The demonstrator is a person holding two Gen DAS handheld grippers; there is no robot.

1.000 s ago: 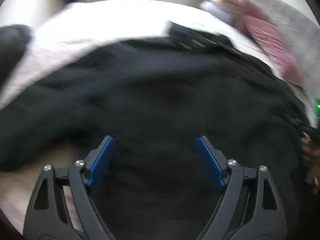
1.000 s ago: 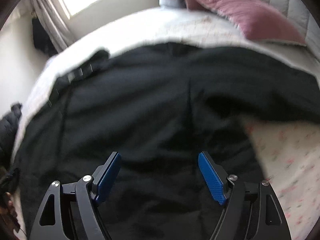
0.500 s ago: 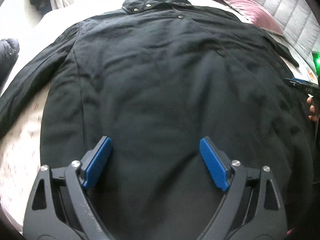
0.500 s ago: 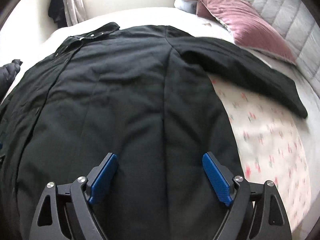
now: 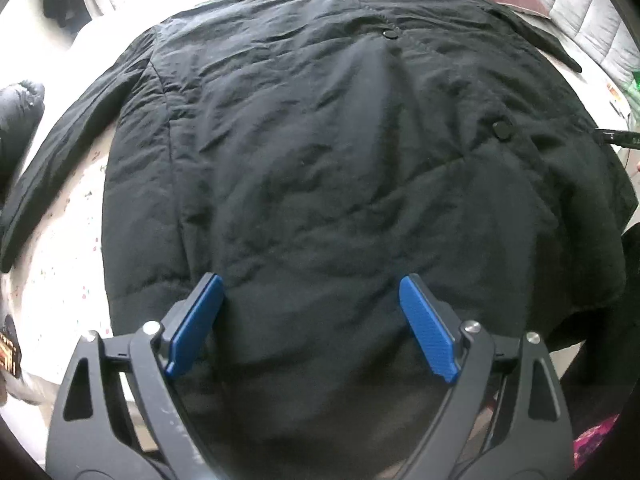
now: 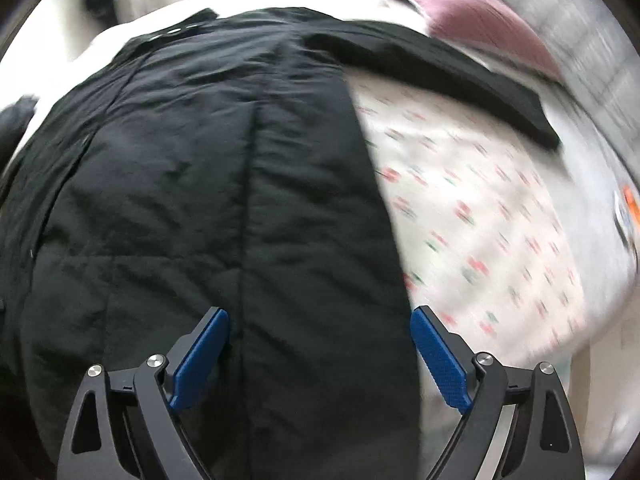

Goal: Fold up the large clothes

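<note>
Floral-sheeted bed bearing black coat, collar far from both hovering grippers: left gripper jaws wide, empty; right gripper jaws opening, empty, over the side edge.

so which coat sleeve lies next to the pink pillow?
The sleeve in the right wrist view, stretched toward the pink pillow. The other sleeve lies on the far side, by a dark bundle.

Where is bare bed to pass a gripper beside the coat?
Bare floral sheet lies between the black coat body and its spread sleeve; a narrower strip sits under the other sleeve. Crowded near the pink pillow.
</note>
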